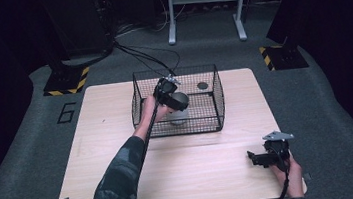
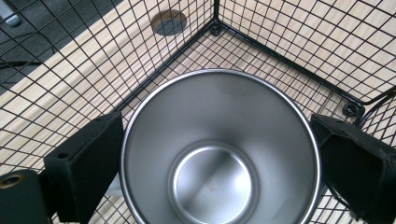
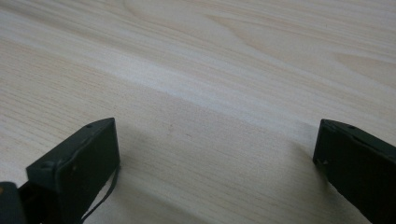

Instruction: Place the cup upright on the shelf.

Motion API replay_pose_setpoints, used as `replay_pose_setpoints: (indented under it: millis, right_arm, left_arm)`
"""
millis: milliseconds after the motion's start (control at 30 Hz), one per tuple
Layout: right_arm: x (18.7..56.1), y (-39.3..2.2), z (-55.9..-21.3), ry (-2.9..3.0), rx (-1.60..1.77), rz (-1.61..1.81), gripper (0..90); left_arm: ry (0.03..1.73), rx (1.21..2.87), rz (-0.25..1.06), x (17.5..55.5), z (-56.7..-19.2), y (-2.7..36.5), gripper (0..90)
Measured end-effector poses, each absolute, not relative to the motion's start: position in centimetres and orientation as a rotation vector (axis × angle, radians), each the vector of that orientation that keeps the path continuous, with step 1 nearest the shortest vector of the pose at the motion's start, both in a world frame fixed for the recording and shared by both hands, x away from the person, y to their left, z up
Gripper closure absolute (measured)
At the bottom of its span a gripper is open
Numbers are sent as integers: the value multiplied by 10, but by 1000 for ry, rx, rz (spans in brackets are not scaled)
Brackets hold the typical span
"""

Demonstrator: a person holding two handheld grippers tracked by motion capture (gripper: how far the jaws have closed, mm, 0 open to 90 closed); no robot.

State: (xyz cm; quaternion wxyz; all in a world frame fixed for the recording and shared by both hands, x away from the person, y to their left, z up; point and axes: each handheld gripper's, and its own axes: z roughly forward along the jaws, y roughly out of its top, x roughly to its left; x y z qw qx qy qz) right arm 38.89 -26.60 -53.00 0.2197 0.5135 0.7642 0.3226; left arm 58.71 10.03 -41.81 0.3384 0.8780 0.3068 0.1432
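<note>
While the left gripper (image 1: 168, 94) hangs over the wire basket (image 1: 139, 96), its jaws stand spread on either side of the steel cup (image 2: 219, 149). In the left gripper view the left jaw looks touching or just beside the rim; the right jaw is close, with a small gap. Contact can't be confirmed, so call it released, straddling the cup and not clamped.

Cup location: inside the basket, on its mesh floor, left of centre, toward the near side. The basket sits at the far middle of the table (image 1: 124, 186).

Step, as I judge it: either about to grab the cup or just letting go of it; can't tell which. If it's a grab, the next move calls for closing the jaws squarely across the rim, then lifting straight up so the cup clears the basket walls.

Cup orientation: upright, mouth facing up, empty, base on the mesh. Long axis vertical, running up toward the gripper.

The right gripper (image 1: 266, 155) rests at the near right of the table, jaws wide apart, holding nothing, pointing left over bare wood.
</note>
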Motion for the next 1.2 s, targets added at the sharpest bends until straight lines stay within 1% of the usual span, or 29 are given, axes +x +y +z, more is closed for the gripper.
replay_pose_setpoints:
  millis: [133, 533, 833, 900, 967, 1033, 1200]
  right_arm:
    - [389, -266, -530, 2112, 1425, 894, 0]
    - [389, -265, -530, 2111, 1424, 898, 0]
    - [389, -265, -530, 2110, 1424, 897, 0]
    - [389, -265, -530, 2116, 1423, 893, 0]
    - [389, -265, -530, 2115, 1424, 890, 0]
    - [389, -265, -530, 2114, 1424, 892, 0]
    - [389, -265, -530, 2113, 1423, 892, 0]
  left_arm:
    - [786, 2329, 381, 586, -418, 98, 61]
    - [768, 2347, 374, 580, -417, 100, 61]
    - [789, 2317, 383, 577, -419, 103, 59]
    - [784, 2307, 366, 577, -419, 105, 57]
    - [790, 2279, 337, 578, -418, 107, 44]
    - [790, 2265, 345, 577, -415, 109, 1]
    - [774, 2240, 345, 572, -402, 115, 0]
